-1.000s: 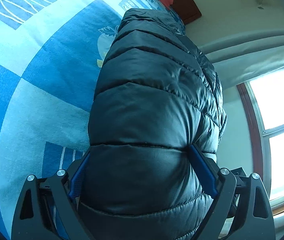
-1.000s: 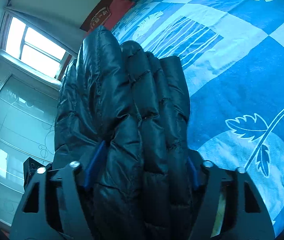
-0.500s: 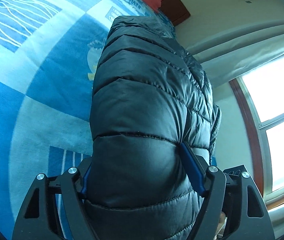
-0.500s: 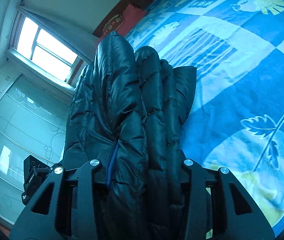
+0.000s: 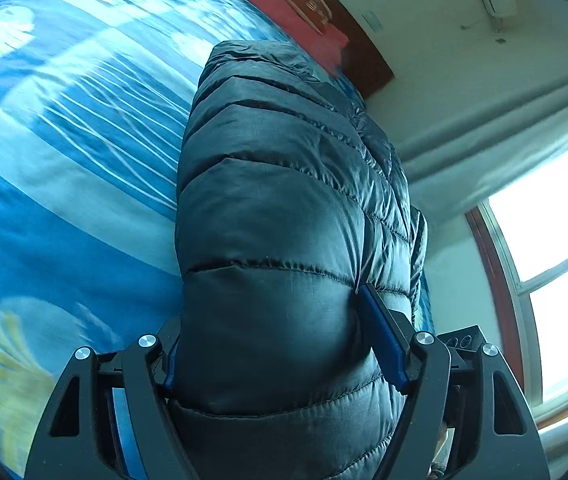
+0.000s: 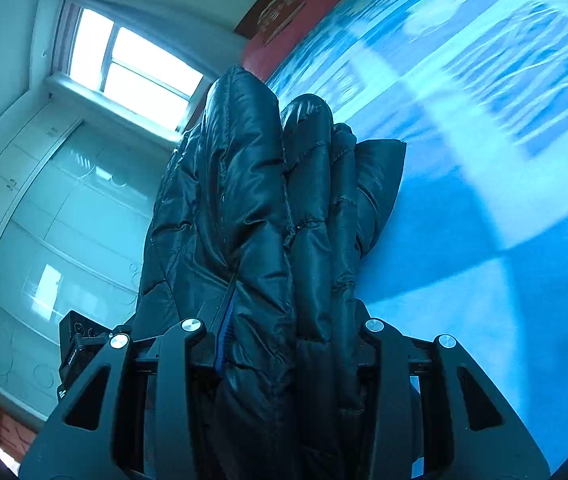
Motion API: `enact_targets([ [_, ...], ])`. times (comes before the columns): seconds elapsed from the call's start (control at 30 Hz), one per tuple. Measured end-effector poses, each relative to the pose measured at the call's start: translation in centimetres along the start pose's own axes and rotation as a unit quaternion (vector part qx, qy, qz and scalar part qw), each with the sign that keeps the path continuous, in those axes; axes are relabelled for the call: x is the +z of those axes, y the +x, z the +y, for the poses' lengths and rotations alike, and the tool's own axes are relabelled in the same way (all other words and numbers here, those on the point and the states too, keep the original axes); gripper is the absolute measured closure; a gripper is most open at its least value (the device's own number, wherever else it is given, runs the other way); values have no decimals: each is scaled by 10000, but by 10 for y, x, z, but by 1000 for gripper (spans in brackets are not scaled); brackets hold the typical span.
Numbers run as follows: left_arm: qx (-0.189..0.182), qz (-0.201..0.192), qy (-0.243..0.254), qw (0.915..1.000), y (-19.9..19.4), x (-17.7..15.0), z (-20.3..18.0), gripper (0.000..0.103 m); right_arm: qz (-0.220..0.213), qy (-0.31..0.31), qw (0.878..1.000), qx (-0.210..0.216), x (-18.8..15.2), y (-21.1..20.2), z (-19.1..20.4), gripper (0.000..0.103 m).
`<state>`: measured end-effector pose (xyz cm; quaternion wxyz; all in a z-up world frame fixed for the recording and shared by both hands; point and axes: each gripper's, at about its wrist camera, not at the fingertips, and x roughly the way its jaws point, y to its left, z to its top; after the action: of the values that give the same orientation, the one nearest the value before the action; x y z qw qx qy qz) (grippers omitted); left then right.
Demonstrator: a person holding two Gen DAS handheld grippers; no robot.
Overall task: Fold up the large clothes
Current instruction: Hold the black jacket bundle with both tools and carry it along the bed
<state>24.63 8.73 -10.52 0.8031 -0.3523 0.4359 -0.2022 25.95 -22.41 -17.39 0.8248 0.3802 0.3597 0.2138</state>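
Clamped in the left gripper [image 5: 279, 344]: a thick fold of the dark quilted puffer jacket [image 5: 284, 216], blue pads [image 5: 384, 340] pressing into its sides at lower centre of the left wrist view, jaws set wide around the bulk; narrower than a second ago, when the pads stood further apart on the same fold; no change over the last half second. Gripped likewise in the right gripper [image 6: 288, 344]: a bunched stack of the jacket's [image 6: 267, 216] layers, standing upright through the centre of the right wrist view; jaws drawn well in compared with a second ago, one blue pad [image 6: 223, 336] now nearly buried in the fabric. Behind the jacket, the blue and white patterned bedspread [image 5: 63, 208], blurred in both views and shifted against the earlier frames; striped patch now at centre left of the left view, yellow motif new at lower left. Red pillow [image 5: 284, 4] and brown wooden headboard [image 5: 348, 28] larger in the upper middle than before; bright window [image 6: 131, 68] at upper left of the right view, higher and more fully in frame than earlier.
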Motion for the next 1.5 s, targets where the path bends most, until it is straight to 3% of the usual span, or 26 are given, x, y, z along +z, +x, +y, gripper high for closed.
enact_targets([
  [0.13, 11, -100, -67, 9999, -4, 10, 12, 31, 41, -63, 10000, 17, 1, 23, 13, 65],
  [0.57, 10, 52, -50, 10000, 18, 18, 36, 28, 54, 80, 9998, -157, -6, 28, 1, 63],
  [0.83, -1, 199, -102, 9998, 1, 18, 41, 25, 162, 0, 9993, -349, -4, 15, 5, 33],
  [0.97, -128, 196, -72, 9997, -24, 15, 49, 25, 210, -91, 9994, -242, -2, -6, 10, 24],
  [1.1, -200, -78, -51, 9998, -46, 28, 57, 24, 90, -213, 9995, -209, 16, -11, 18, 19],
  [1.3, -244, -53, -347, 9991, -23, 65, 66, 22, 224, 82, 9994, -267, 53, 25, 13, 18],
  [1.47, -49, 7, -115, 9999, 7, 85, 54, 22, 313, 140, 9985, -434, 67, 48, 11, 18],
  [1.5, 85, 9, -55, 9999, 12, 86, 52, 22, 362, 180, 9980, -495, 68, 52, 10, 24],
])
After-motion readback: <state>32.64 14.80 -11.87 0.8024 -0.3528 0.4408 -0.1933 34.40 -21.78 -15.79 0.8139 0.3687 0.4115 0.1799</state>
